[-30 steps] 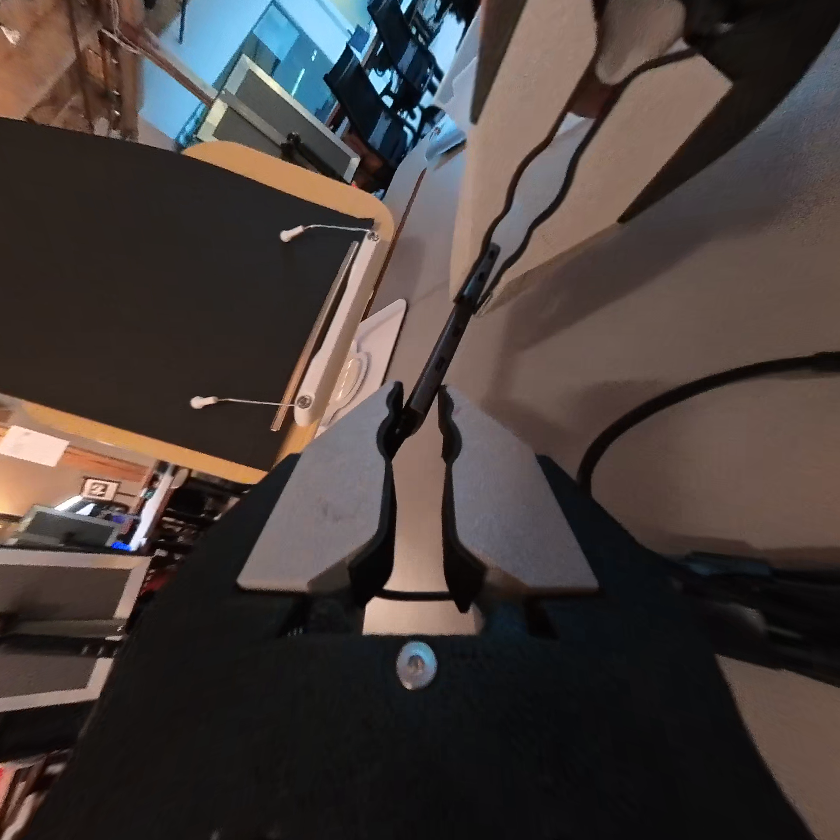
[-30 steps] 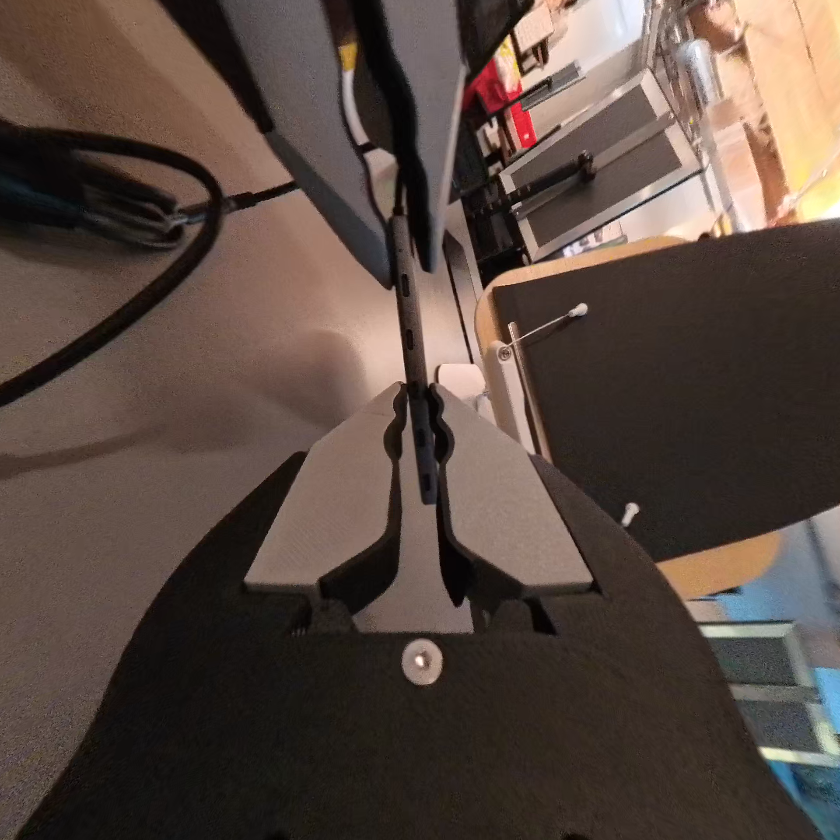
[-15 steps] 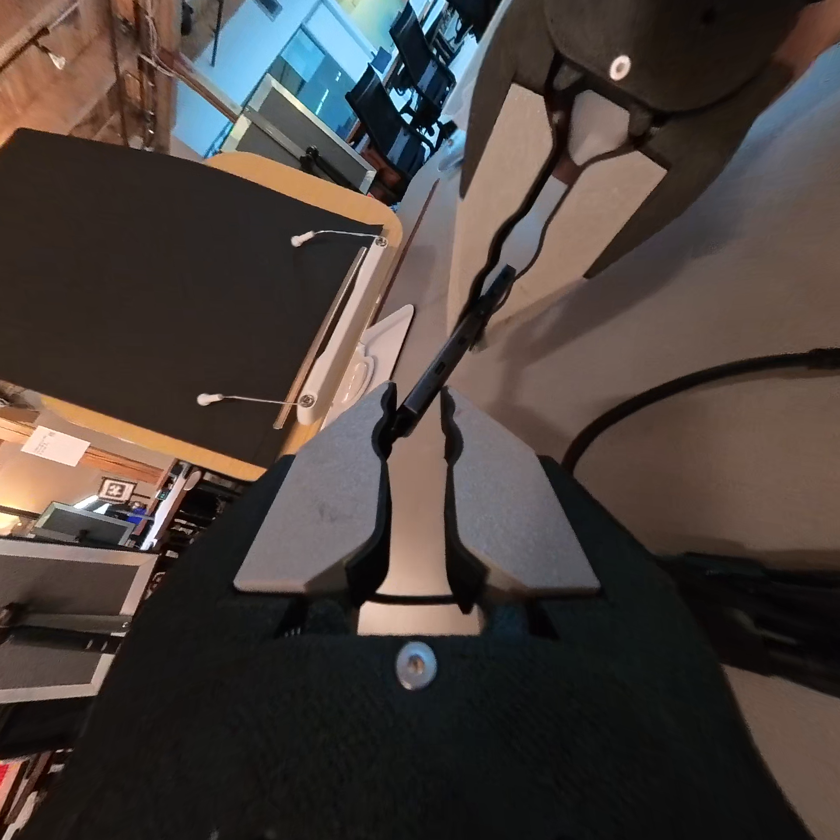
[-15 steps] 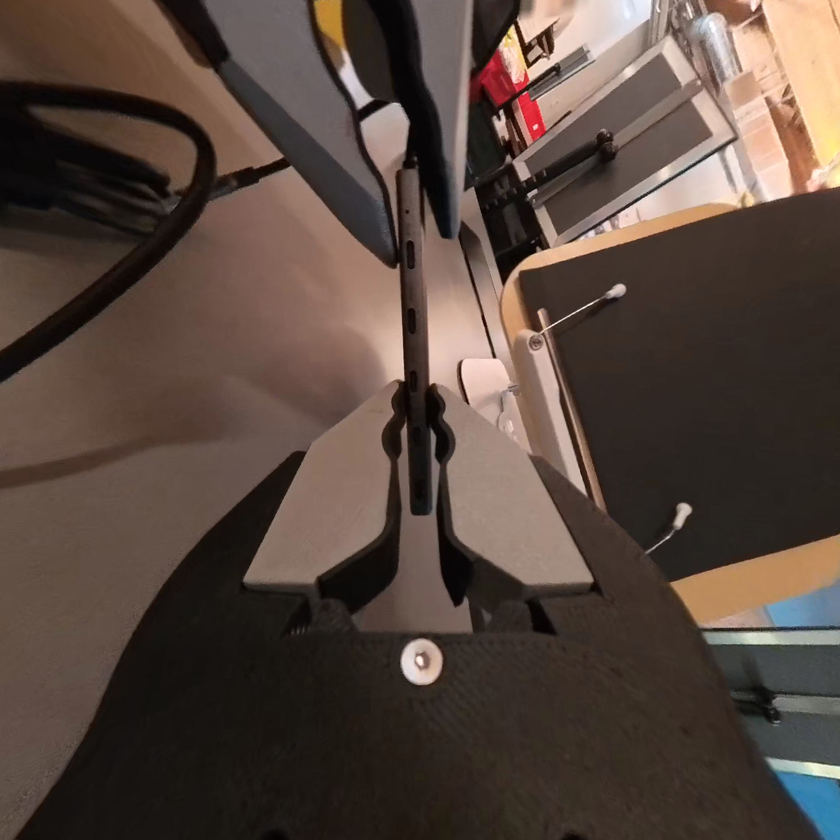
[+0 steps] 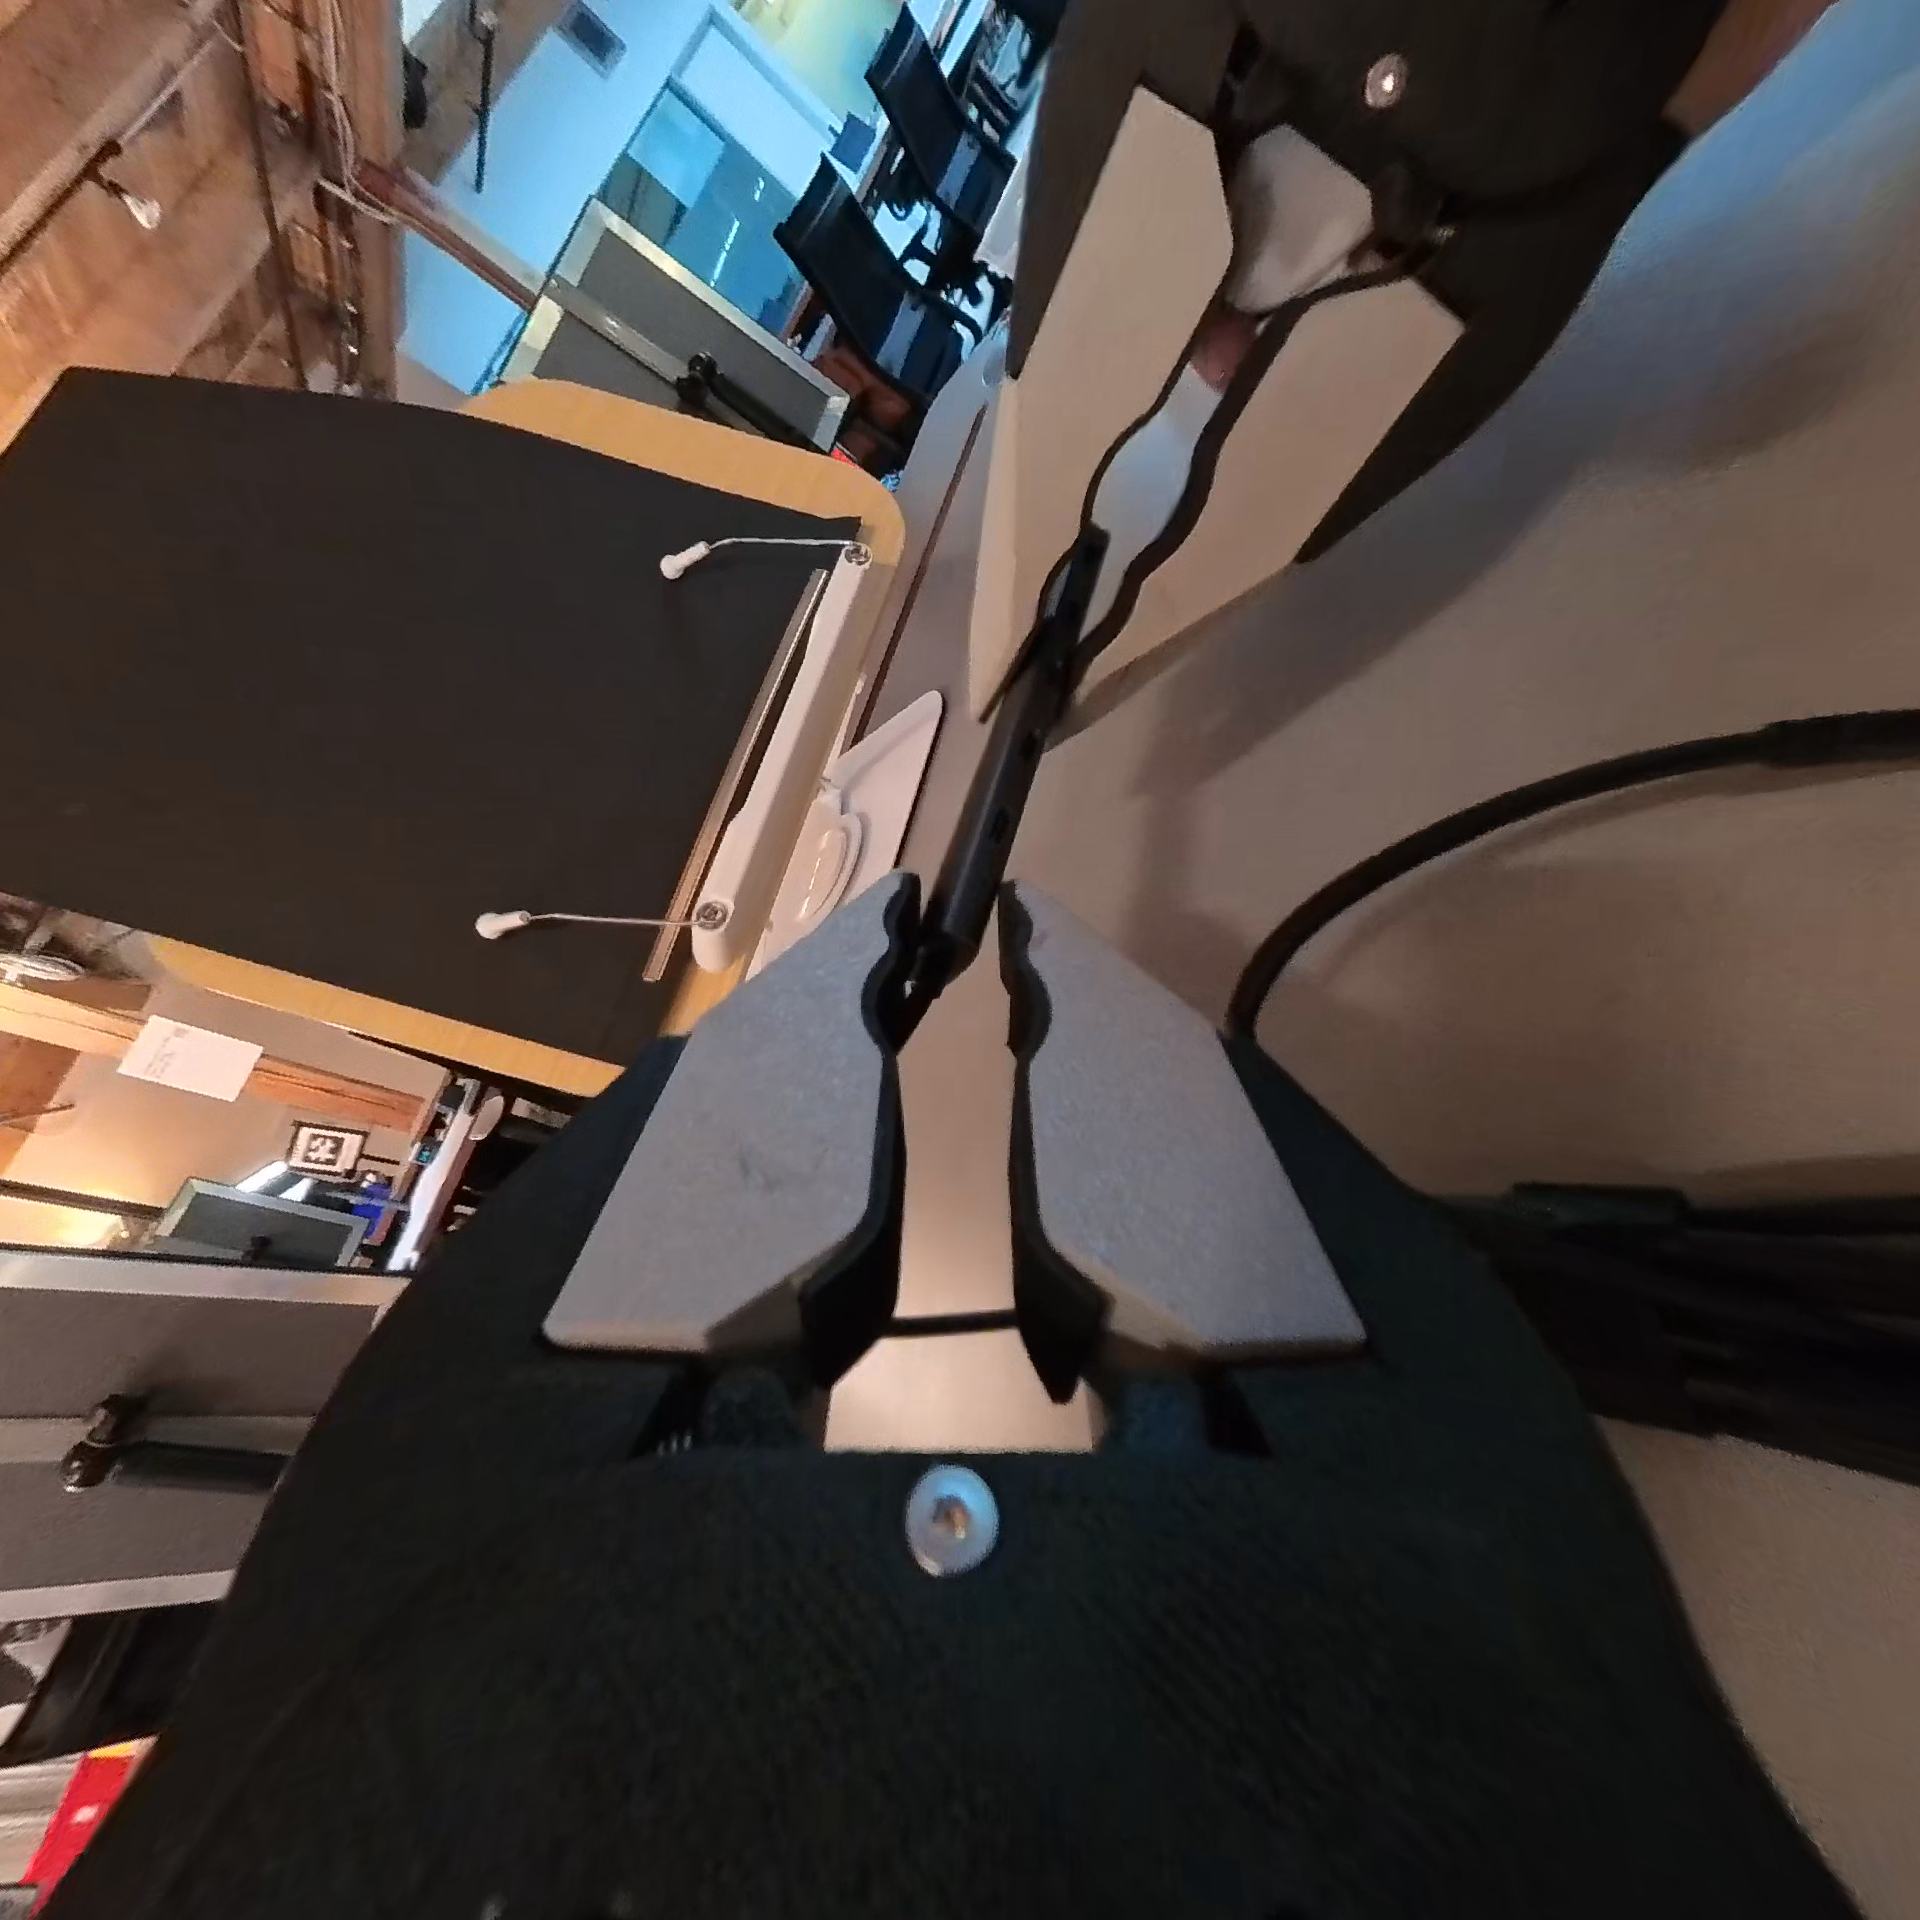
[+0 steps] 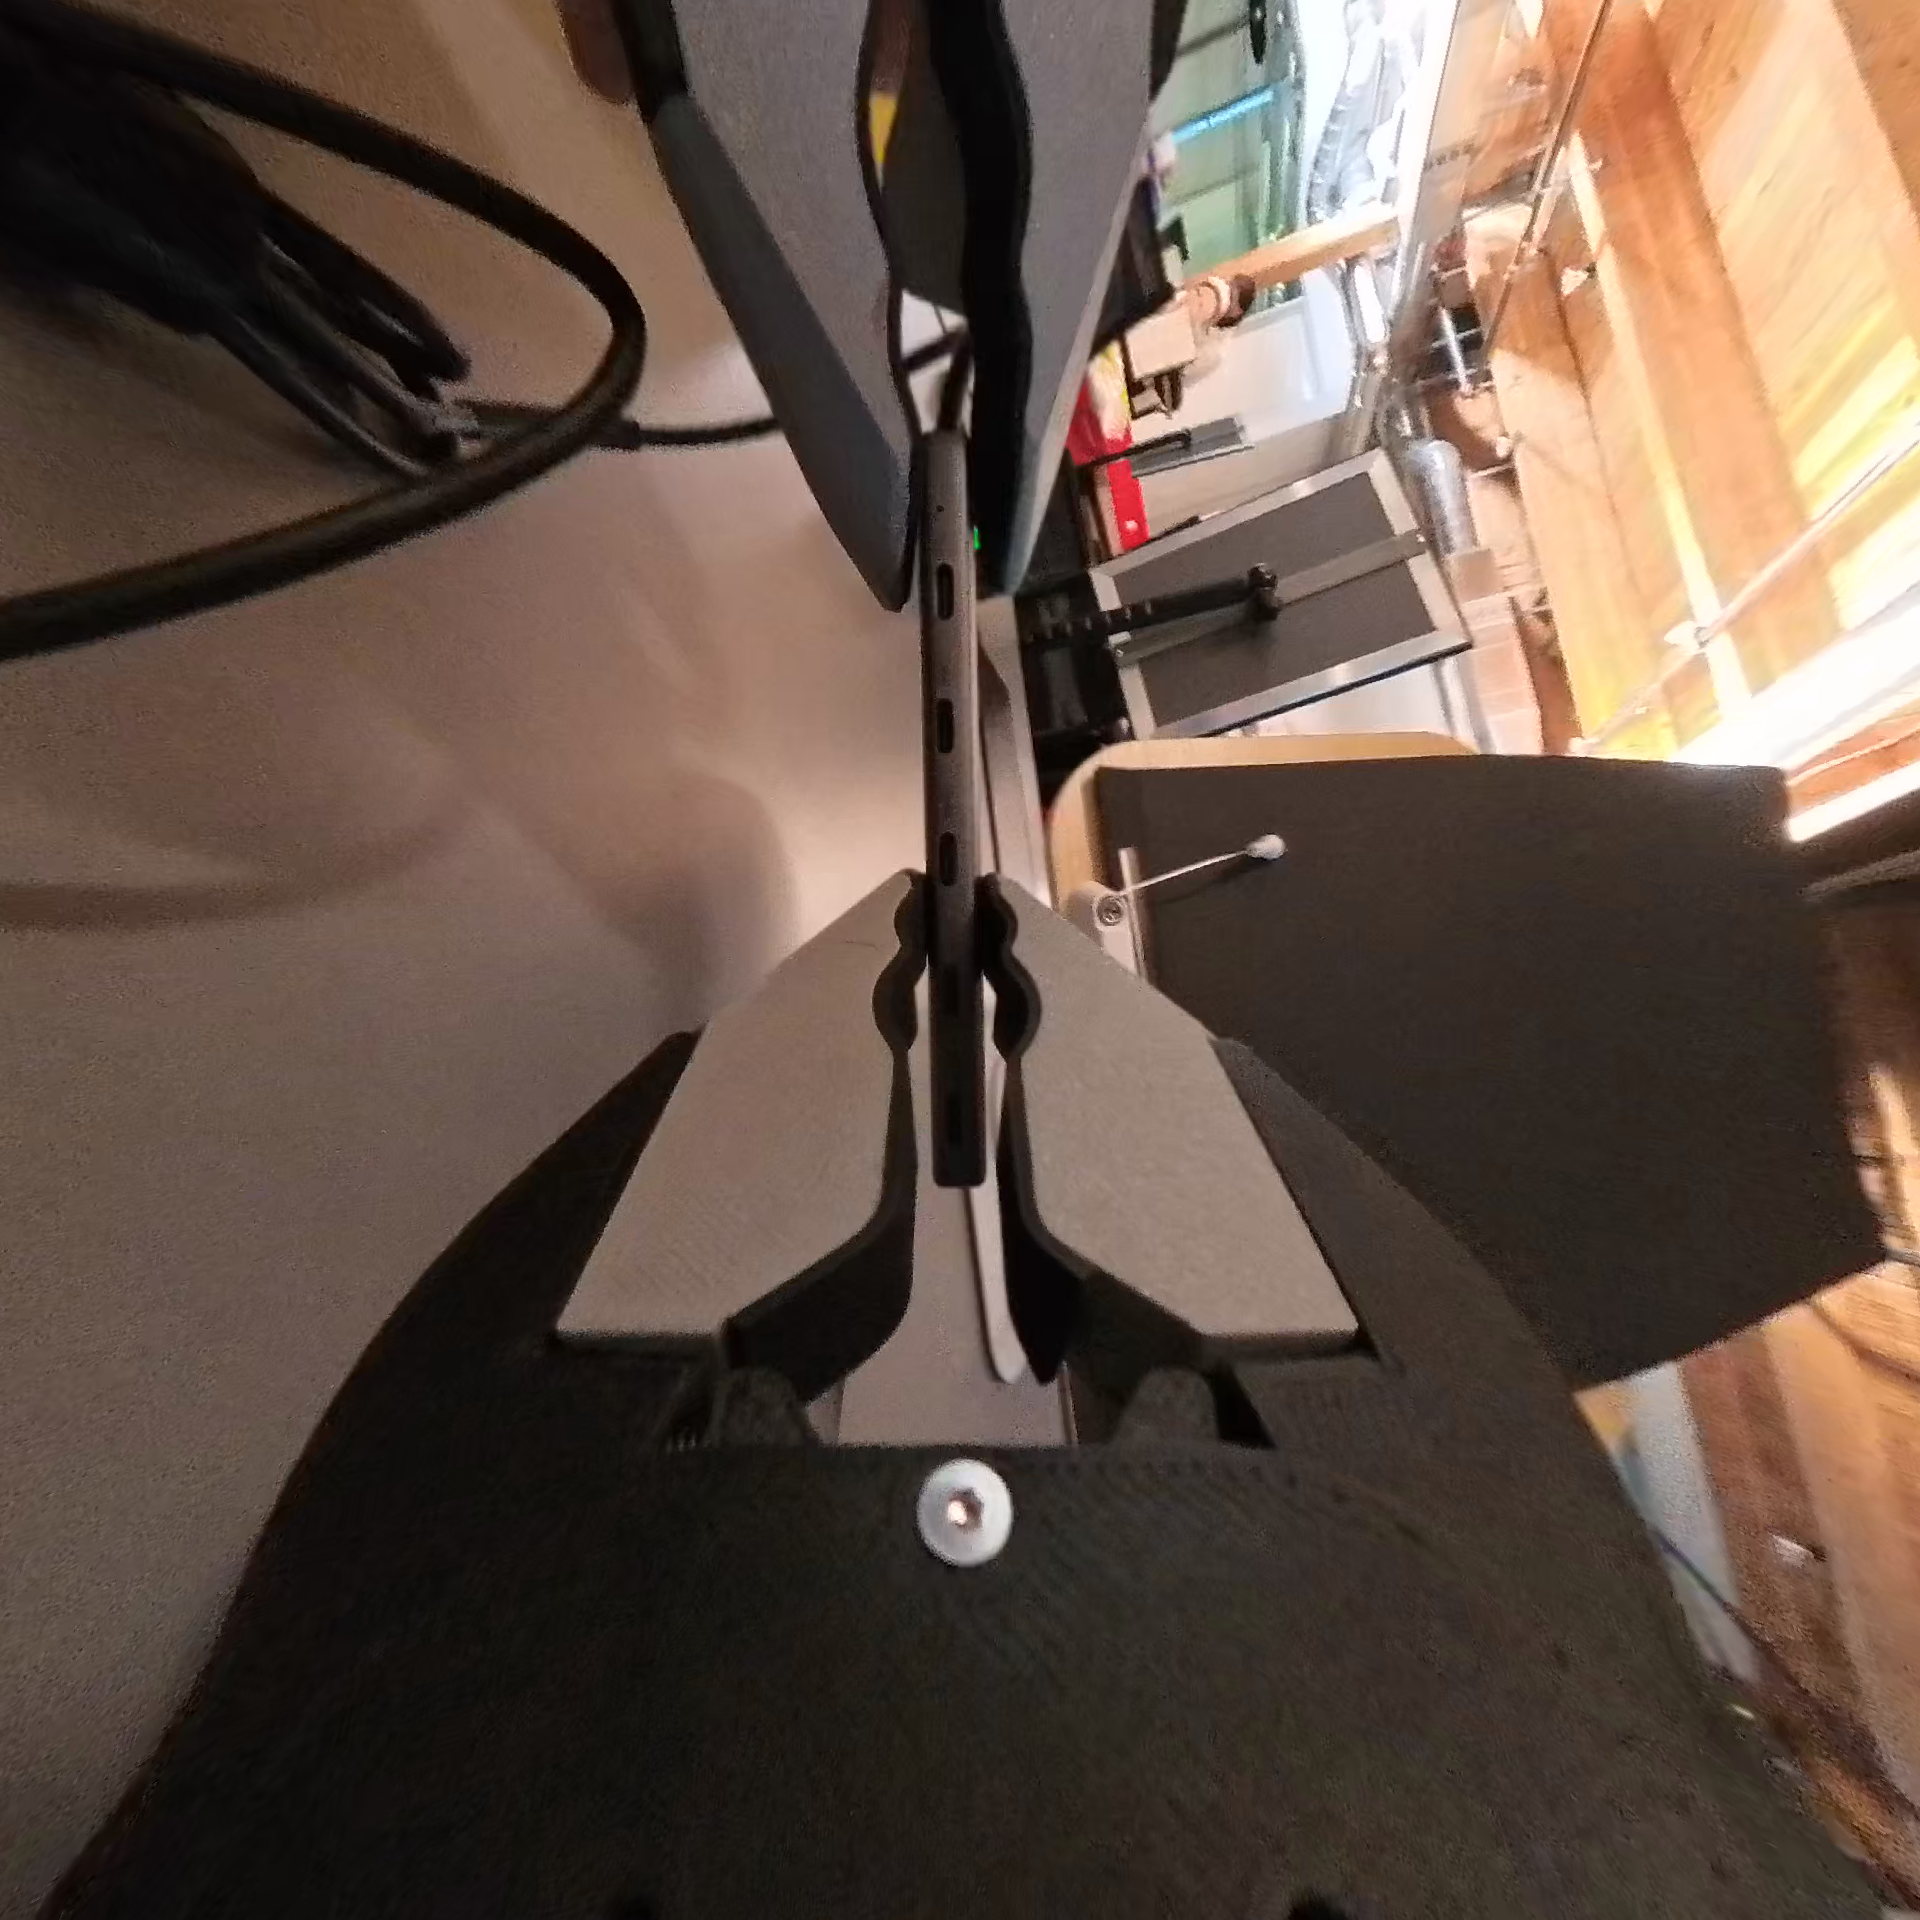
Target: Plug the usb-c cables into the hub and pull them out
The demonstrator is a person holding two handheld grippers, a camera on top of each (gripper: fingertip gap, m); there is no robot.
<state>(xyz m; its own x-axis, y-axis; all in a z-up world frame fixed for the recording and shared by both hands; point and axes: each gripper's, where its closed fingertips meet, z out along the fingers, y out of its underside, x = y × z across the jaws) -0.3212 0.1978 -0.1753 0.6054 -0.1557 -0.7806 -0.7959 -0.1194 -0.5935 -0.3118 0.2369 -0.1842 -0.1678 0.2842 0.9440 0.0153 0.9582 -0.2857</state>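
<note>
- While the slim dark hub (image 6: 956, 831) spans edge-up between the two tools, the right gripper (image 6: 954, 914) is clamped on its near end, pads pressed flat on both faces.
- The left gripper (image 5: 951, 914) meets the hub's other end; in the left wrist view one pad touches it and a gap shows on the other side, so I cannot tell if it truly grips.
- The hub sits lifted above the tan table (image 6: 364, 831), its row of small ports (image 6: 943, 717) facing the right camera, all of them empty.
- A bundle of black cables (image 6: 312, 312) lies on the table off to the side, well apart from the hub; no plug is in either gripper.
- The step in hand looks like steadying the hub before any plugging.
- To do it well, one gripper should keep a square, firm hold near the end, leaving the ports uncovered.
- The other should release cleanly, without twisting the hub, then fetch a plug.
- Keeping the port edge level and facing the free gripper would ease alignment.
</note>
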